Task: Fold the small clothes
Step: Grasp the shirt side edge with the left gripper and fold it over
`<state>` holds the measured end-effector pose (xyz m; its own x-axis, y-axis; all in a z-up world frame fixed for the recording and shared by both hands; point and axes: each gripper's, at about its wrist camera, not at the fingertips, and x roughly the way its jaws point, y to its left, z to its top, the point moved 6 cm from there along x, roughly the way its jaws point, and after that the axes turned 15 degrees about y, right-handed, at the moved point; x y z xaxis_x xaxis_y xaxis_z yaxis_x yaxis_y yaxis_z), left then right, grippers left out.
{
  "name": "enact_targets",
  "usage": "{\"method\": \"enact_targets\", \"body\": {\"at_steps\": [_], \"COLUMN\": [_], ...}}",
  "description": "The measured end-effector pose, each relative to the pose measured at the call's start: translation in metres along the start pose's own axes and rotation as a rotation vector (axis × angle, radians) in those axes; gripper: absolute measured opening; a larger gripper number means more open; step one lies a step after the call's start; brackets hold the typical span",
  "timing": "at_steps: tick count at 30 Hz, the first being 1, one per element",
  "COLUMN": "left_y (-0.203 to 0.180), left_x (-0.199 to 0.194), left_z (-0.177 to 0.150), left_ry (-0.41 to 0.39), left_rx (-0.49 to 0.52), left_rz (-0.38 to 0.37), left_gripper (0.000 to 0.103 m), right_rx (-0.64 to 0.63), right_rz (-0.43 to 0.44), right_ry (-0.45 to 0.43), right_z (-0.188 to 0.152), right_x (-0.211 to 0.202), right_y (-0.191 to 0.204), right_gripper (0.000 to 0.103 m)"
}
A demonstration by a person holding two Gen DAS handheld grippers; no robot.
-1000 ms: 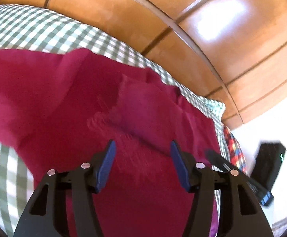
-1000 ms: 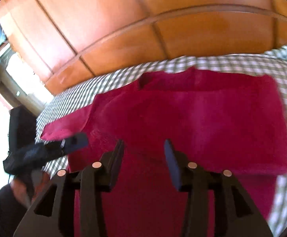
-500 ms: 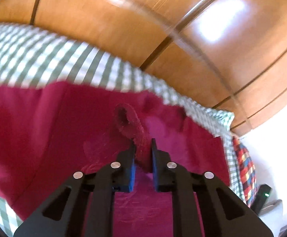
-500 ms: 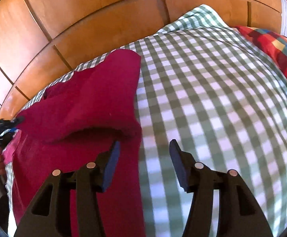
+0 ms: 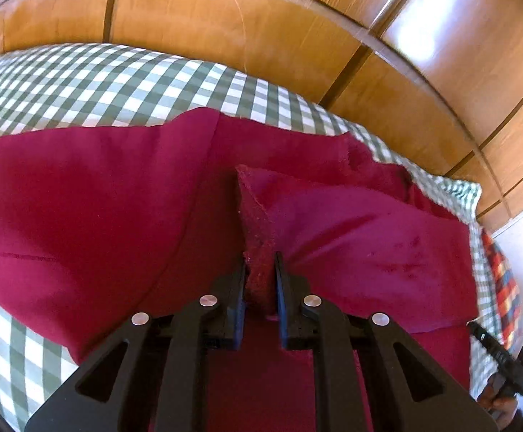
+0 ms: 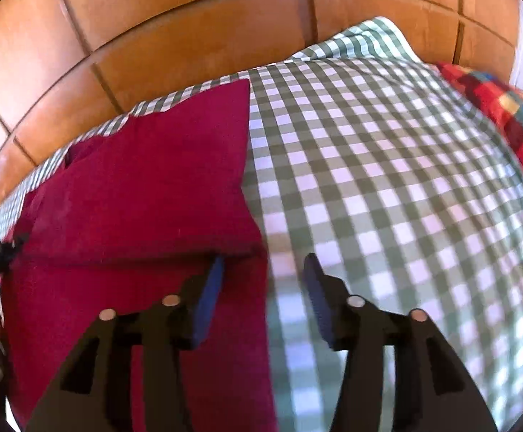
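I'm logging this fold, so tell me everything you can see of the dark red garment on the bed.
The dark red garment is soft, slightly fuzzy fabric, spread mostly flat on the green checked bedcover. One side already lies folded over its body, with a straight edge in the right wrist view. The left gripper is shut on a lifted sleeve end, showing a rougher inner face. The right gripper is open, straddling the garment's edge without gripping it.

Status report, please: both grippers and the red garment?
Left gripper shut on red garment cuff. Right gripper open, empty, at garment's right edge. Nothing in the way.
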<state>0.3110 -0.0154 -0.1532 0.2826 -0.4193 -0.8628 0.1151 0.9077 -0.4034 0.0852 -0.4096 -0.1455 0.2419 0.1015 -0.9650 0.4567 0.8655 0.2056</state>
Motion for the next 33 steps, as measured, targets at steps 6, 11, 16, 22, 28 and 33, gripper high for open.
{"method": "enact_targets", "body": {"at_steps": [6, 11, 16, 22, 28, 33], "left_y": [-0.008, -0.007, 0.016, 0.079, 0.194, 0.287], "left_x": [-0.024, -0.004, -0.020, -0.070, -0.125, -0.177], "left_z": [0.001, -0.003, -0.012, -0.040, -0.078, -0.097], "left_ry": [-0.067, -0.007, -0.023, -0.091, -0.166, -0.310], "left_rx": [0.022, 0.056, -0.011, -0.151, -0.443, -0.678], "left_rz": [-0.031, 0.074, 0.024, -0.035, -0.010, -0.016], "left_gripper": [0.012, 0.013, 0.020, 0.020, 0.020, 0.038], "right_rx": [-0.133, -0.167, -0.168, -0.154, -0.184, -0.256], "right_rz": [0.061, -0.013, -0.082, -0.112, -0.064, -0.080], "right_ry": [-0.126, -0.041, -0.008, -0.051, -0.132, -0.092], "right_z": [0.013, 0.049, 0.044, 0.041, 0.017, -0.014], "right_x": [-0.049, 0.010, 0.054, 0.044, 0.008, 0.025], "right_y": [0.045, 0.082, 0.080, 0.080, 0.108, 0.134], "right_gripper": [0.064, 0.070, 0.074, 0.075, 0.084, 0.084]}}
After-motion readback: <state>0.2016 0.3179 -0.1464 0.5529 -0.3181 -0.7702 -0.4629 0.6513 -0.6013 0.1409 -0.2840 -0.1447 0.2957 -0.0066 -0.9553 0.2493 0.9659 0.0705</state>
